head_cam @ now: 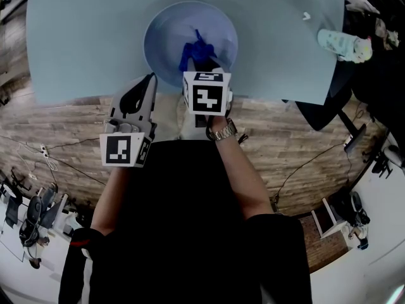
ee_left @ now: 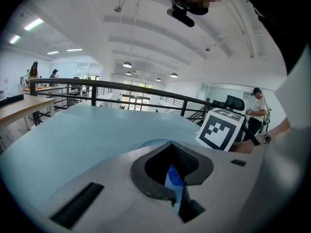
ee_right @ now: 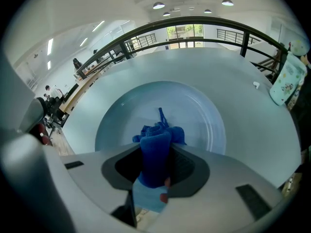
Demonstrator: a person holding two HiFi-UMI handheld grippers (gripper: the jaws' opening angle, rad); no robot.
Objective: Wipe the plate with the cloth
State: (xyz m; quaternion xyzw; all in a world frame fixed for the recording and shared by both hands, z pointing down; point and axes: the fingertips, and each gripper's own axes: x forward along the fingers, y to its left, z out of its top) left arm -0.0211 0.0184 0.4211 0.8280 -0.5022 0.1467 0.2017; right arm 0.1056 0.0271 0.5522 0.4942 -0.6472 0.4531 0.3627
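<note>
Plate (head_cam: pixel 168 30): light blue, on the pale blue table (head_cam: pixel 82 37), holding only the bunched blue cloth (head_cam: pixel 196 50). Right gripper (ee_right: pixel 154 166): jaws clamped on the cloth, over the plate's near half. Left gripper (ee_left: pixel 174 178): jaws nearly together on the plate's near-left rim, of which only a blue sliver shows. A patterned pouch (head_cam: pixel 345 45) overhangs the table's right edge.

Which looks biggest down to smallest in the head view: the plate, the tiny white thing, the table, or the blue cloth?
1. table
2. plate
3. blue cloth
4. tiny white thing
</note>
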